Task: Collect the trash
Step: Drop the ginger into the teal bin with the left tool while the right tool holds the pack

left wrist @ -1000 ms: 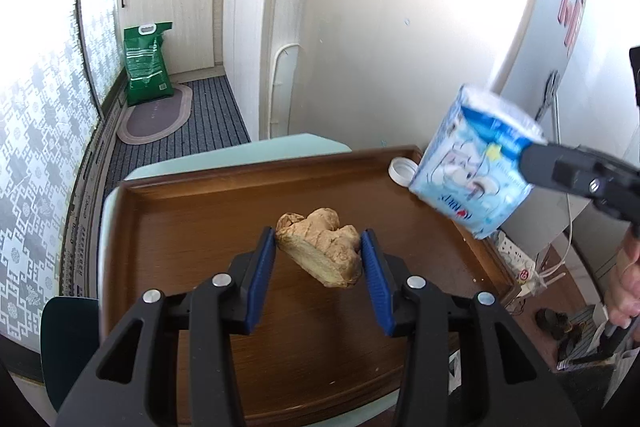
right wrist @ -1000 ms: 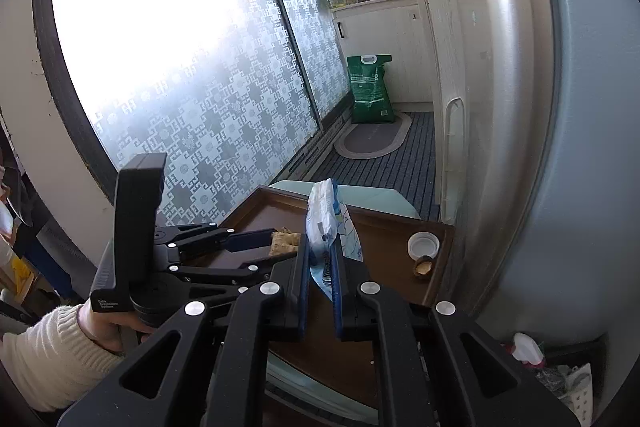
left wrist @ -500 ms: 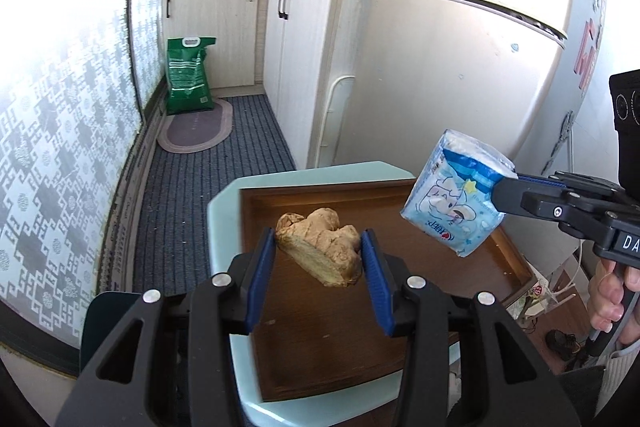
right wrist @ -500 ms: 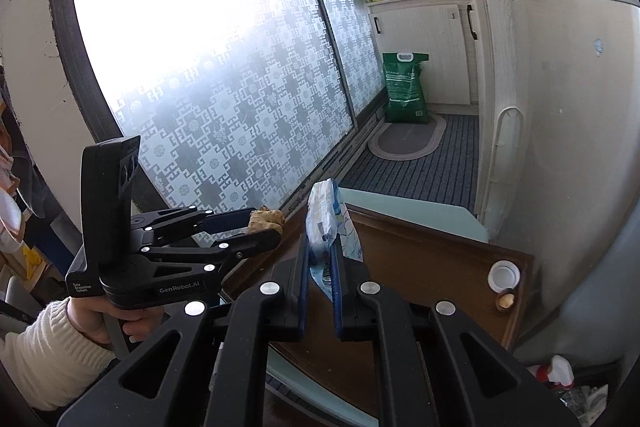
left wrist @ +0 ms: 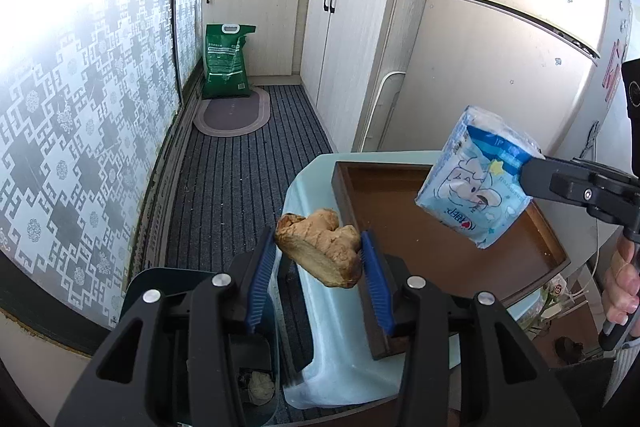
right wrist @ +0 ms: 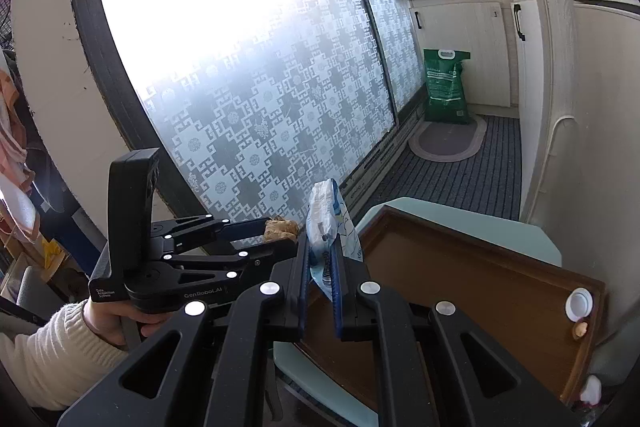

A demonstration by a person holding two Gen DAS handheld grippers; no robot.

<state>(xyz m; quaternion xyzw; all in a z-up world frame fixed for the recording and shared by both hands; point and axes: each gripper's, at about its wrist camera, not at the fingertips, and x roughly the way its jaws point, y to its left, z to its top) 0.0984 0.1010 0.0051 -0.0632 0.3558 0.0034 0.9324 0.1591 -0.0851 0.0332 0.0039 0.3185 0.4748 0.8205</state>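
Note:
My left gripper (left wrist: 318, 259) is shut on a piece of ginger root (left wrist: 320, 251) and holds it in the air over the left edge of the pale blue table (left wrist: 344, 355), above a dark trash bin (left wrist: 224, 367). My right gripper (right wrist: 323, 259) is shut on a blue and white tissue pack (right wrist: 330, 223), held above the brown wooden tray (right wrist: 480, 283). The pack also shows in the left wrist view (left wrist: 476, 187), and the ginger in the right wrist view (right wrist: 280, 227).
A white bottle cap (right wrist: 579, 303) and a small brown scrap (right wrist: 580, 329) lie in the tray's far right corner. A fridge (left wrist: 500, 59) and white cabinets (left wrist: 344, 43) stand behind the table. A green bag (left wrist: 226, 61) and a mat (left wrist: 232, 111) are on the floor.
Both grippers have moved left and back from the tray with their objects. The ginger now hangs past the table's left edge, over the bin.

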